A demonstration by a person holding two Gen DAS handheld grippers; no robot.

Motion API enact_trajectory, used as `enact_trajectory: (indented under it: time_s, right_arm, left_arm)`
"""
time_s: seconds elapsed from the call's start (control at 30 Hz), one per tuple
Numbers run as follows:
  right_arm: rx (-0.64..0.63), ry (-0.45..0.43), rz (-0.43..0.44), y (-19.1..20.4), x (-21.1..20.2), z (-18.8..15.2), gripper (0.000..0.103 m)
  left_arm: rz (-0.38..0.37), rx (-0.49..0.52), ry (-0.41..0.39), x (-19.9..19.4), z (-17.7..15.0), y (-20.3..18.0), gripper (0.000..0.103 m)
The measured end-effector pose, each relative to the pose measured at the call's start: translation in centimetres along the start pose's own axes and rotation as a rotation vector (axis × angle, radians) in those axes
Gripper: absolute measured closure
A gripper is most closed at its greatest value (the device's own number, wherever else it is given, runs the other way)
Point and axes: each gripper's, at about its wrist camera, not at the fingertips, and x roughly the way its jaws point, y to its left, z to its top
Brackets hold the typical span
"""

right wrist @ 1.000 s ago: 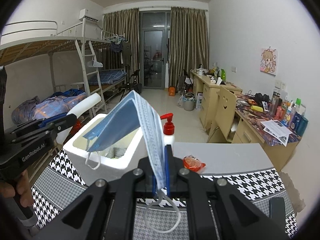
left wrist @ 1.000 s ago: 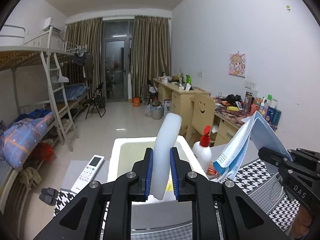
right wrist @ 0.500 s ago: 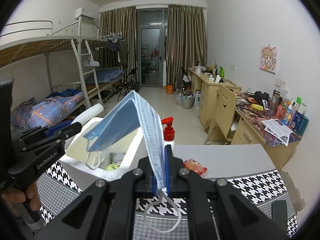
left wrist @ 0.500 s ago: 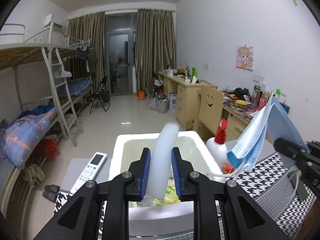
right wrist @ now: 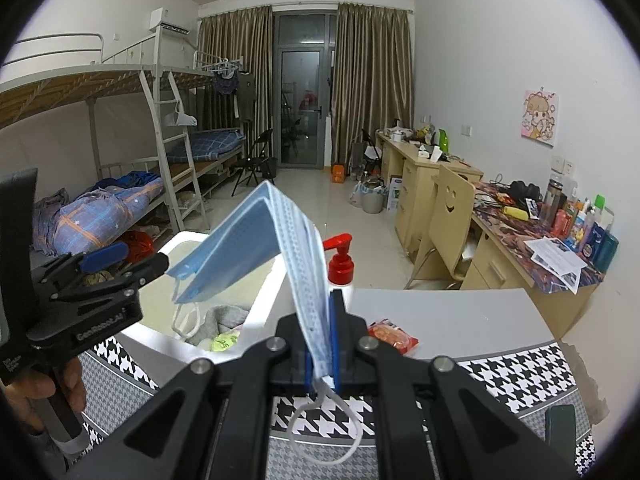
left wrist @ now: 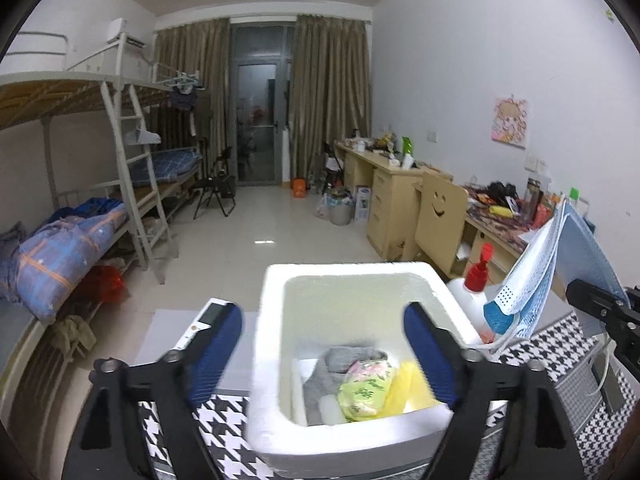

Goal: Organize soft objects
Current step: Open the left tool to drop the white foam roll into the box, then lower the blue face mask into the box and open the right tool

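Observation:
A white foam box [left wrist: 272, 360] stands on the houndstooth table and also shows in the right wrist view [right wrist: 160, 338]. It holds a grey cloth [left wrist: 320, 380], a yellow-green packet [left wrist: 366, 384] and a white foam piece [left wrist: 330, 410]. My left gripper [left wrist: 322, 354] is open and empty above the box. My right gripper [right wrist: 320, 368] is shut on a blue face mask [right wrist: 256, 240], held beside the box's right rim; the mask also shows in the left wrist view [left wrist: 540, 280].
A red-pump white bottle [right wrist: 340, 268] stands behind the box. A red snack packet [right wrist: 392, 336] lies on the grey table part. A white remote [left wrist: 208, 316] lies left of the box. Bunk beds, desks and a chair stand beyond.
My left gripper has opened and let go of the white foam piece, which now lies in the box. The right gripper still holds the mask, closer to the box.

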Motion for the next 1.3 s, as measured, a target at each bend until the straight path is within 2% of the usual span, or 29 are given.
enact_trajectory:
  time_s: [0.17,0.5,1.3]
  right_arm:
    - [-0.002,0.002,0.004,0.4,0.6,0.4,0.093]
    - [-0.031,0.014,0.040,2.4,1.9,1.1,0.093]
    - [-0.044,0.122,0.073,5.5,6.2,1.9,0.093]
  left_arm:
    - [0.037,-0.018,-0.029,-1.1,-0.1,1.2,0.002]
    - [0.085,-0.044,-0.043,-2.9,-0.6,3.5,0.001]
    - [0.123,-0.098,-0.085,-6.4,-2.4,7.1,0.001]
